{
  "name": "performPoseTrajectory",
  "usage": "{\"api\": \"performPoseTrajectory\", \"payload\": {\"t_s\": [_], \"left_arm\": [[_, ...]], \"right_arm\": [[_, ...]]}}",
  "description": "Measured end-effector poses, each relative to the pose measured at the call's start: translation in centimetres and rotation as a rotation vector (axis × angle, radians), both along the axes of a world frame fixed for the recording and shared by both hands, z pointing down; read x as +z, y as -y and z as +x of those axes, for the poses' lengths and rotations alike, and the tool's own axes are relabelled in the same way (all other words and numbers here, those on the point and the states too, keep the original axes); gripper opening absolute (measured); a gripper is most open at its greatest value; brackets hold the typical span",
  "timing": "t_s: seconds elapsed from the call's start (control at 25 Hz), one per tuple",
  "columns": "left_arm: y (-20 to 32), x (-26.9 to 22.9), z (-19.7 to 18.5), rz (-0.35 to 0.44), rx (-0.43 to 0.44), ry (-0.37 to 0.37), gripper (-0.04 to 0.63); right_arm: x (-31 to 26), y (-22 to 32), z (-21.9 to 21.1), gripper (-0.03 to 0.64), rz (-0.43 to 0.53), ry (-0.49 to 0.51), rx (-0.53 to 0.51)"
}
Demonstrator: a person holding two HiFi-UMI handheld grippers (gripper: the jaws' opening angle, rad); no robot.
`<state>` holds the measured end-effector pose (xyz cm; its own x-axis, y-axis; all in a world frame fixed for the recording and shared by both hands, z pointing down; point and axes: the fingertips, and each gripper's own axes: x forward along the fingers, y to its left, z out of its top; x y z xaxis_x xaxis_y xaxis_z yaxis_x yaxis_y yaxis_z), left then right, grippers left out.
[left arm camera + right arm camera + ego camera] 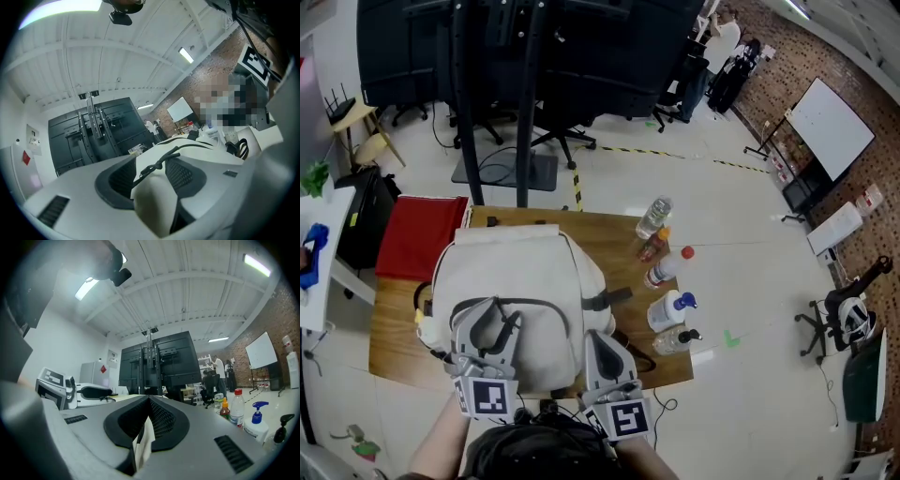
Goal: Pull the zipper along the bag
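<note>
A cream-white backpack lies on the wooden table. My left gripper is at its near left part. In the left gripper view, the left gripper has its jaws wide, pressed on a thick fold of white bag fabric. A dark zipper cord runs over that fold. My right gripper is at the bag's near right corner. In its own view the right gripper is shut on a thin white tab of the bag. The zipper itself is hidden there.
Several bottles stand along the table's right side: a clear bottle, a sauce bottle, a red-capped bottle and a blue-topped spray bottle. A red cloth lies at the back left. A black stand rises behind the table.
</note>
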<state>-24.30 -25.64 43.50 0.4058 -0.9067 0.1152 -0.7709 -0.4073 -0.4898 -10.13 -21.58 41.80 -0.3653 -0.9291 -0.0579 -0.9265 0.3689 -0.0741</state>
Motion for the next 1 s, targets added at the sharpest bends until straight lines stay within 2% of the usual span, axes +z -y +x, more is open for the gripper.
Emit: {"api": "performPoseTrajectory", "payload": {"t_s": [0.28, 0.48, 0.68, 0.92, 1.0], "left_arm": [[0.4, -0.2, 0.7, 0.074, 0.042, -0.034, 0.061], [0.4, 0.1, 0.5, 0.019, 0.063, -0.072, 0.051], [0.3, -0.5, 0.4, 0.012, 0.071, -0.109, 0.048], [0.2, -0.3, 0.1, 0.0, 0.067, -0.129, 0.048], [0.2, -0.3, 0.0, -0.008, 0.064, -0.135, 0.048]], "right_arm": [[0.7, 0.8, 0.1, 0.009, -0.013, 0.002, -0.02], [1.2, 1.3, -0.1, 0.008, -0.031, 0.004, -0.036], [1.9, 1.8, 0.0, 0.008, -0.059, 0.044, -0.059], [4.9, 2.2, -1.2, 0.012, -0.226, 0.044, -0.112], [5.5, 2.1, -1.6, 0.043, -0.257, 0.035, -0.132]]}}
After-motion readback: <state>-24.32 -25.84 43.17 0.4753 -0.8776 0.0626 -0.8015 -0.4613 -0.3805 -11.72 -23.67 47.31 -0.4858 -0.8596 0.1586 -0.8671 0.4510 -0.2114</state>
